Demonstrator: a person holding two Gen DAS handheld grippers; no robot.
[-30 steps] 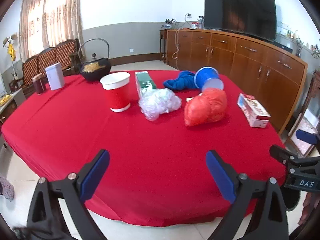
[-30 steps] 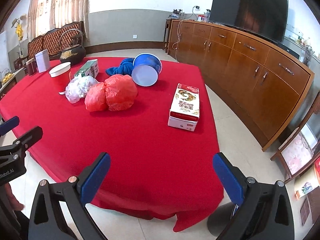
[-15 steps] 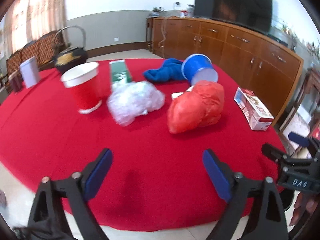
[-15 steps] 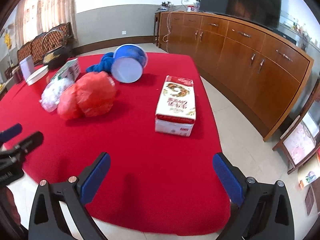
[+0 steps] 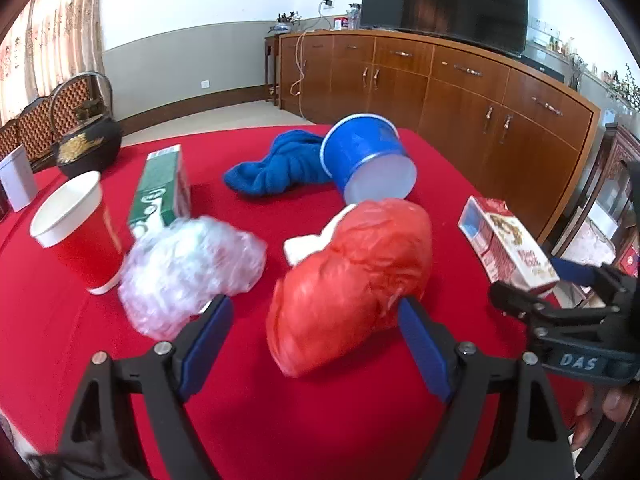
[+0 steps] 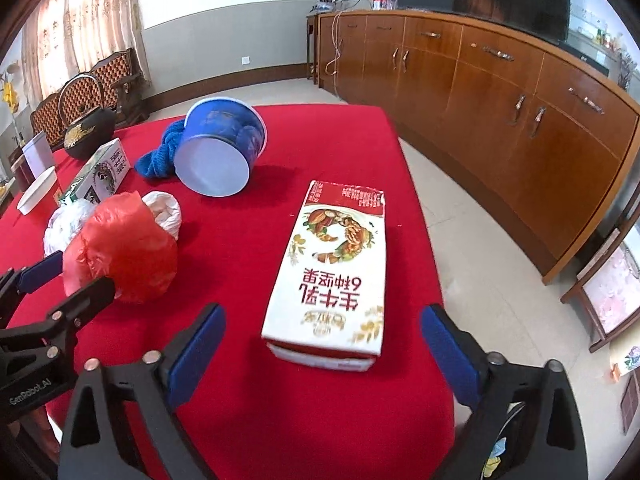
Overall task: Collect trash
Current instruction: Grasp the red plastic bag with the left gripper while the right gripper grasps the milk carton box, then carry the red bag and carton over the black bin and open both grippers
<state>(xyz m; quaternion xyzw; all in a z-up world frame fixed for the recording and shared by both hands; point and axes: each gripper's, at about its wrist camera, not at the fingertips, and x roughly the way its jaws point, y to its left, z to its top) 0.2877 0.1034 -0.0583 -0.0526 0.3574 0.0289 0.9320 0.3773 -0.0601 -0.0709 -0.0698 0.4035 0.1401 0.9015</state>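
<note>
A crumpled red plastic bag (image 5: pixel 352 284) lies on the red tablecloth, right in front of my open, empty left gripper (image 5: pixel 316 344); it also shows in the right wrist view (image 6: pixel 120 252). A clear plastic bag (image 5: pixel 188 268) lies to its left. A red and white carton (image 6: pixel 336 276) lies flat just ahead of my open, empty right gripper (image 6: pixel 324 352), and shows at the right of the left wrist view (image 5: pixel 504 248). A blue bucket (image 5: pixel 368 164) lies on its side at the back, also in the right wrist view (image 6: pixel 220 152).
A red paper cup (image 5: pixel 76 236), a green box (image 5: pixel 164 188), a blue cloth (image 5: pixel 276 168) and a black kettle (image 5: pixel 88 144) stand on the table (image 5: pixel 320 420). A wooden sideboard (image 6: pixel 500 92) runs along the right. The table's edge is close on the right.
Both grippers have moved forward over the table. The red bag now sits close before the left gripper and the carton close before the right one. Both stay open.
</note>
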